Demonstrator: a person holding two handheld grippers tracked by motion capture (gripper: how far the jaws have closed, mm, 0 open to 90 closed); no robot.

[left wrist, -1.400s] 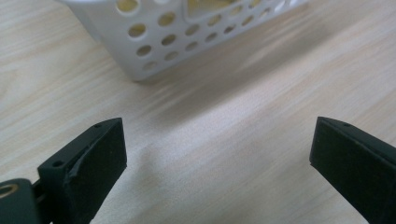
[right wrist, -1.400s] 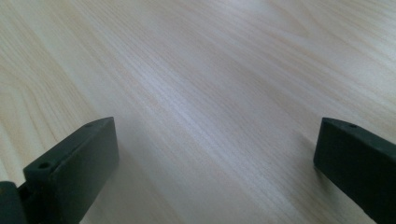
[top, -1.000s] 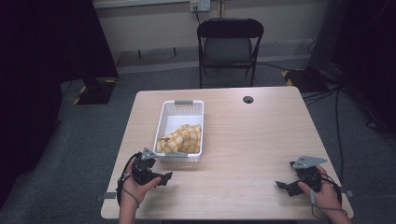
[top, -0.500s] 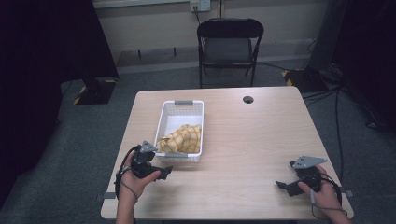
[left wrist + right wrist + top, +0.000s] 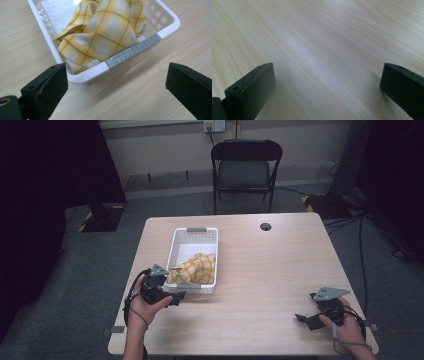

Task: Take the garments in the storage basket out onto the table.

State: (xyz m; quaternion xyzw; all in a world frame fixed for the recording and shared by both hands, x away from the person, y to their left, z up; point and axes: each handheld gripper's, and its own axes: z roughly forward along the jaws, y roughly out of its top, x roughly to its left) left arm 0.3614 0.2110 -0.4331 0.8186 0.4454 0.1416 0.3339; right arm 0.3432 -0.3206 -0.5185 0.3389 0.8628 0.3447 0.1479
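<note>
Cloth (image 5: 195,268) lies untouched in the basket (image 5: 193,231); my left gripper (image 5: 176,297) waits wide-jawed beside it, my right gripper (image 5: 303,318) well apart, jaws wide.

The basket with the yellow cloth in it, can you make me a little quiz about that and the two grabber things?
1. True or false: the yellow checked shirt lies inside the white basket.
2. Which gripper is beside the basket: A) the left gripper B) the right gripper?
3. Fill in the missing word: the grip on the basket's near rim is coloured ____.

Key:
1. True; a shirt button shows by the rim.
2. A; its jaws stand open just short of the basket's near end, while the right gripper, also open, sits over bare table.
3. Grey.
</note>
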